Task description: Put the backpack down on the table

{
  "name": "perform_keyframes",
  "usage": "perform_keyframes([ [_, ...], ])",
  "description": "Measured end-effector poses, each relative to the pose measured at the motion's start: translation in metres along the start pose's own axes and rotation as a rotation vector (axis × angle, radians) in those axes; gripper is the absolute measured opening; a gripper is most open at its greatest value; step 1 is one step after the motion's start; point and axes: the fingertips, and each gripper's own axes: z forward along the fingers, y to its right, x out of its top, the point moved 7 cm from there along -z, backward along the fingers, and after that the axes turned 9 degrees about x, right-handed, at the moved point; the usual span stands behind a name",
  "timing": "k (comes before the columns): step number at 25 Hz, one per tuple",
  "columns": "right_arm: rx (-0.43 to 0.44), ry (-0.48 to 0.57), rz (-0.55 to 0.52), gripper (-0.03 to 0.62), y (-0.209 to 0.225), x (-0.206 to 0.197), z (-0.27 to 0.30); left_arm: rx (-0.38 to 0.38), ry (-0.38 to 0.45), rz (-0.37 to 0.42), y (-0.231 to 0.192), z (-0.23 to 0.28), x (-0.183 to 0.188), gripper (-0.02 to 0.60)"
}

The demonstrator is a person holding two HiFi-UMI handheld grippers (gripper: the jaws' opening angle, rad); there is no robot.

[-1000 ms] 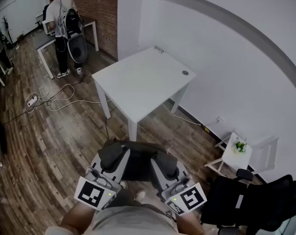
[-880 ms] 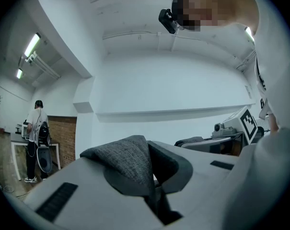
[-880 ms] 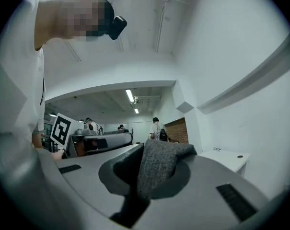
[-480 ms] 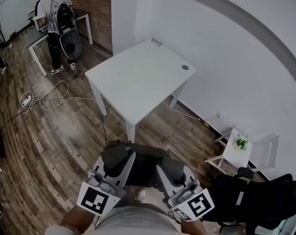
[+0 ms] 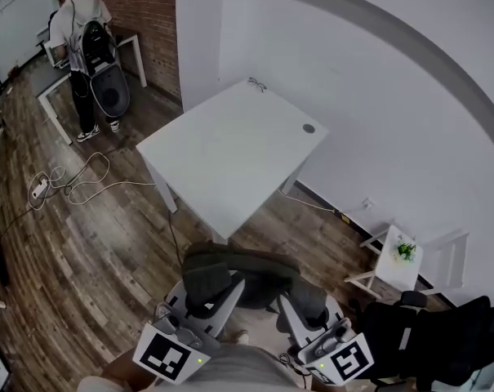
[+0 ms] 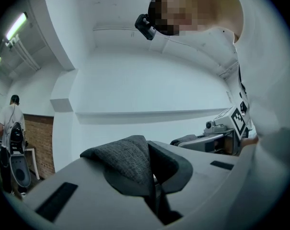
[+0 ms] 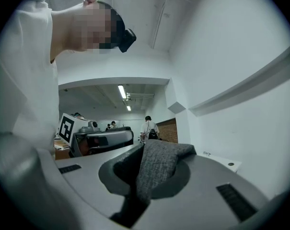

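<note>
A dark grey backpack [image 5: 245, 269] hangs between my two grippers, low in the head view and just short of the white table's [image 5: 230, 149] near corner. My left gripper [image 5: 212, 291] is shut on a fold of its grey fabric [image 6: 128, 162], which bulges up between the jaws in the left gripper view. My right gripper [image 5: 302, 302] is shut on another grey fold [image 7: 160, 164] in the same way. Both grippers point level. The table top is bare apart from a small round cap [image 5: 309, 128] and a small item [image 5: 256, 83] at its far edge.
A person wearing a backpack [image 5: 85, 39] stands at a desk far at the upper left. Cables and a power strip [image 5: 41, 188] lie on the wooden floor. A small white side table with a plant [image 5: 400, 256] and a black office chair [image 5: 442, 333] stand at the right by the white wall.
Both grippers and the backpack have moved forward toward the white table, whose near corner is now closer. The grips are unchanged.
</note>
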Motion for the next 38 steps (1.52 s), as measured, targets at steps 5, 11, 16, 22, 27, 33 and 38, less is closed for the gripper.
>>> perform_keyframes([
  [5, -0.011, 0.007, -0.069, 0.054, 0.011, 0.015, 0.027, -0.055, 0.004, 0.048, -0.027, 0.011, 0.011, 0.025],
  [11, 0.008, 0.015, -0.088, 0.054, 0.029, 0.032, 0.052, -0.037, 0.027, 0.038, -0.054, 0.029, 0.028, 0.025],
  [16, 0.049, 0.023, -0.084, 0.054, 0.060, 0.037, 0.071, 0.018, 0.043, 0.050, -0.071, 0.054, 0.032, 0.026],
  [22, 0.096, 0.029, -0.082, 0.054, 0.077, 0.046, 0.093, 0.076, 0.053, 0.036, -0.089, 0.066, 0.039, 0.026],
  [27, 0.122, 0.039, -0.093, 0.054, 0.084, 0.055, 0.108, 0.109, 0.078, 0.057, -0.104, 0.071, 0.044, 0.025],
  [33, 0.121, 0.070, -0.131, 0.054, 0.099, 0.073, 0.133, 0.152, 0.126, 0.078, -0.126, 0.084, 0.057, 0.025],
  [38, 0.110, 0.100, -0.155, 0.054, 0.113, 0.091, 0.152, 0.169, 0.157, 0.106, -0.142, 0.097, 0.072, 0.026],
])
